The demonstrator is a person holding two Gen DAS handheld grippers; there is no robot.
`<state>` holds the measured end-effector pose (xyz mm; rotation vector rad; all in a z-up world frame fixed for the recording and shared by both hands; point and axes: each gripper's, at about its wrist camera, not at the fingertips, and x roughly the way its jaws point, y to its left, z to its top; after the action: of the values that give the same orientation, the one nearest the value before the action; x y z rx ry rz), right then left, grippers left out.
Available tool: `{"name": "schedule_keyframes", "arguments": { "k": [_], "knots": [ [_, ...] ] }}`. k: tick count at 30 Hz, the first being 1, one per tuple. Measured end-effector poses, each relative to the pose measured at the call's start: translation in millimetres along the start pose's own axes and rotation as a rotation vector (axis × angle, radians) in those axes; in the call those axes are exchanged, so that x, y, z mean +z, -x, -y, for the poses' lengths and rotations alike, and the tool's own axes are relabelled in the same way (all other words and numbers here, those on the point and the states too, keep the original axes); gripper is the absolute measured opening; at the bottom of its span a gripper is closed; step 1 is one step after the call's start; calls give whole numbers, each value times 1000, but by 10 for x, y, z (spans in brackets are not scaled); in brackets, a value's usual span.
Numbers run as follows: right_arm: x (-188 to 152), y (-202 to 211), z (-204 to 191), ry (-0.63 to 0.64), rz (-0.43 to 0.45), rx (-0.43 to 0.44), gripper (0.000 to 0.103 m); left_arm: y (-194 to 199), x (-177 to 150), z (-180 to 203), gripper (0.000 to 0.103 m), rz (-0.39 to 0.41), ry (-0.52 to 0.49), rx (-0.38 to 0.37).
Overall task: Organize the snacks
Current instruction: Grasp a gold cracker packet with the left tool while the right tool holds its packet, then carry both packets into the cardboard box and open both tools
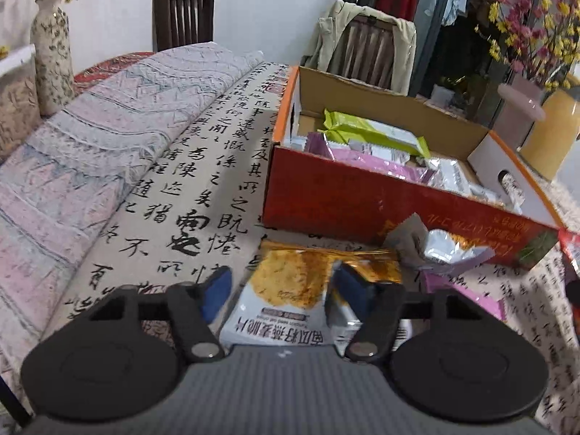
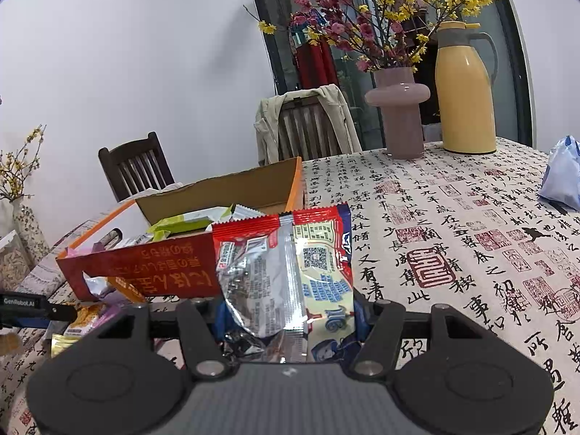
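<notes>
An open red and orange cardboard box (image 1: 362, 199) holds several snack packets in green, purple and silver. In front of it on the table lie a gold and white cracker packet (image 1: 290, 290) and a silver packet (image 1: 446, 246). My left gripper (image 1: 282, 290) is open, its blue pads on either side of the cracker packet. My right gripper (image 2: 290, 322) is shut on a red and silver snack packet (image 2: 286, 272), held upright above the table beside the box (image 2: 152, 264). The left gripper's tip shows at the left edge of the right wrist view (image 2: 36, 311).
The table has a calligraphy-print cloth (image 2: 453, 253) and a folded patterned blanket (image 1: 90, 152) on the left. A pink vase (image 2: 398, 108), a yellow jug (image 2: 465, 90) and a blue bag (image 2: 562, 177) stand at the far right. Chairs (image 1: 183, 11) stand behind.
</notes>
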<state>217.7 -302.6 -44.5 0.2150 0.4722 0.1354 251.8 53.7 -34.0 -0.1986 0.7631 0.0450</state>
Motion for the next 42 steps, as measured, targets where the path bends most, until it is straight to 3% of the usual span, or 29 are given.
{"name": "schedule_keyframes", "arguments": {
  "k": [9, 18, 25, 34, 42],
  "knots": [
    [11, -16, -2, -1, -4, -3, 60, 48, -15, -43, 41, 35, 31, -9],
    [12, -5, -4, 2, 7, -1, 60, 241, -26, 1, 41, 103, 4, 2],
    [20, 143, -53, 26, 81, 3, 60, 488, 75, 149, 41, 188, -48, -15],
    [439, 219, -185, 51, 169, 20, 60, 684, 428, 447, 41, 297, -103, -59],
    [887, -31, -435, 90, 210, 63, 59, 598, 761, 676, 41, 347, -114, -64]
  ]
}}
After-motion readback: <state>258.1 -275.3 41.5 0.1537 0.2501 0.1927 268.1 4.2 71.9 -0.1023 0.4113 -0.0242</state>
